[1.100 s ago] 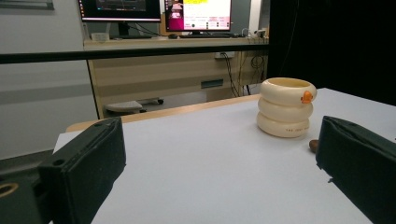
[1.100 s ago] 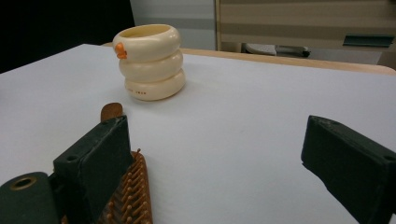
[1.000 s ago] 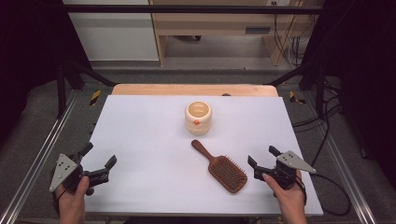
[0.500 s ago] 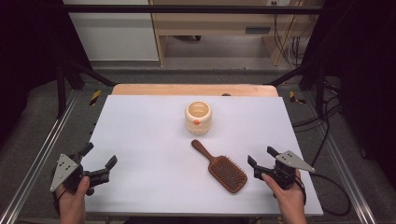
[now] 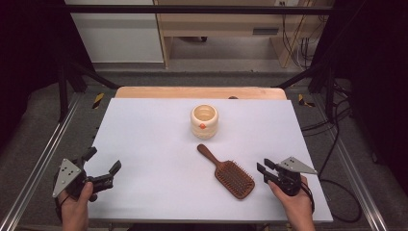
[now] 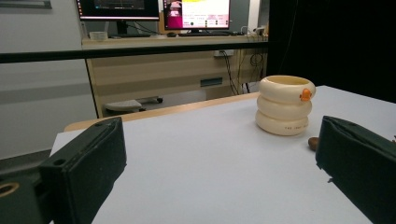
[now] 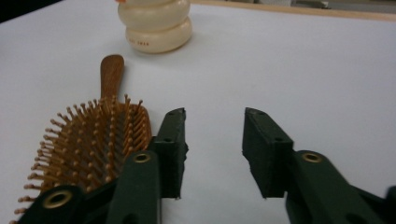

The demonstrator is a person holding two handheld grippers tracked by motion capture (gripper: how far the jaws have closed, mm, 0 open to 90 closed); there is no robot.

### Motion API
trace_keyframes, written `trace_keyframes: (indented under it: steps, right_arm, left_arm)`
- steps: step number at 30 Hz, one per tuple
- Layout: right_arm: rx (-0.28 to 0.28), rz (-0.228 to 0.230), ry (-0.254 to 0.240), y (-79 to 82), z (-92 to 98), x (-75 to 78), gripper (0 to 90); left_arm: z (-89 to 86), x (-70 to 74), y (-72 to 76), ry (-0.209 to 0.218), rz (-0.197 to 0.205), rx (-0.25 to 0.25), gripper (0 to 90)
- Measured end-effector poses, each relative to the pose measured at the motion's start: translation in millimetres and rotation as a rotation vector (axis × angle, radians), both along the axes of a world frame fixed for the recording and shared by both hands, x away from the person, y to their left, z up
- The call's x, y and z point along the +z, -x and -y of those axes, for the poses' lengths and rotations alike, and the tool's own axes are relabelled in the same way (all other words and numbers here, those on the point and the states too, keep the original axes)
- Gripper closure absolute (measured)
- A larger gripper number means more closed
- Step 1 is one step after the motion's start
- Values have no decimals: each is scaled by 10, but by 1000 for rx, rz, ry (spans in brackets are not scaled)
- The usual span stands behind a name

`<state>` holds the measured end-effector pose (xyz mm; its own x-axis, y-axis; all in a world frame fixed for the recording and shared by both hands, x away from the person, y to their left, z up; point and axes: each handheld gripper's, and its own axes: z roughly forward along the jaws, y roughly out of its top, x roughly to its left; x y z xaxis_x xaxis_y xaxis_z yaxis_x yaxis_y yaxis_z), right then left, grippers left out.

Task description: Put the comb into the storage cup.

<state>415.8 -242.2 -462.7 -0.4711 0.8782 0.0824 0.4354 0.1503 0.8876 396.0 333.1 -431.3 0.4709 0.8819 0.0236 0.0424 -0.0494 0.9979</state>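
Left gripper (image 5: 102,173): I hold it low at the near left corner of the worktop (image 5: 154,134). Its jaws stand wide apart and nothing is between them. It is well apart from both things.

Cup (image 5: 204,121): it stands upright in the middle of the worktop, toward the far side. It looks like three cream rings stacked on each other, smooth and a little glossy, with a small orange knob at the rim. In the left gripper view I see it (image 6: 285,105) between the two black pads, far off.

Hairbrush (image 5: 226,171): this is the thing I work on, I judge. It lies flat, bristles up, near to the front edge and right of centre. The handle points toward the cup and the head lies just beside my right gripper. The wood is reddish brown, the handle rounded, and the pins (image 7: 88,140) are thin with small ball tips.

Right gripper (image 5: 264,171): its jaws are apart by a moderate gap and empty, just right of the brush head, not touching it.

Step in hand: approaching the brush, I think. I would move toward the handle, because the pins give no firm hold. I would close across the narrow handle, keeping low and slow so it does not slide on the smooth sheet.
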Motion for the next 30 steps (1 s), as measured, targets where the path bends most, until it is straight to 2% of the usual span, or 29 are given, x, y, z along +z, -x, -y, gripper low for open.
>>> trace_keyframes:
  steps: [1, 2, 3, 4, 5, 6, 9, 12, 18, 24, 30]
  right_arm:
    - [0, 0, 0, 0, 0, 0, 687]
    - [8, -19, 7, 7, -7, -18, 754]
    - [8, -19, 7, 7, -7, -18, 754]
    - [21, -44, 14, 6, -8, -42, 810]
    - [21, -44, 14, 6, -8, -42, 810]
    - [33, -73, 27, 4, -10, -71, 845]
    - [40, -95, 28, 3, -19, -89, 866]
    - [76, -146, 55, 5, -55, -137, 899]
    - [116, -188, 81, 3, -89, -183, 900]
    - [133, -224, 87, 5, -117, -215, 900]
    - [168, -227, 103, 11, -151, -227, 900]
  left_arm:
    - [1, 0, 0, 0, 0, 0, 20]
    - [1, 0, 0, 0, 0, 0, 20]
    - [1, 0, 0, 0, 0, 0, 20]
    - [3, 0, 0, 1, 0, -1, 20]
    - [3, 0, 0, 1, 0, -1, 20]
    - [3, -1, 0, 0, -1, -1, 20]
    - [3, -1, 0, 0, -2, -2, 20]
    - [3, -2, -1, -1, -2, -2, 20]
    - [3, -2, -1, -1, -2, -3, 20]
    - [7, -2, -2, -3, -2, -4, 20]
    - [5, -3, -2, -3, -3, -4, 20]
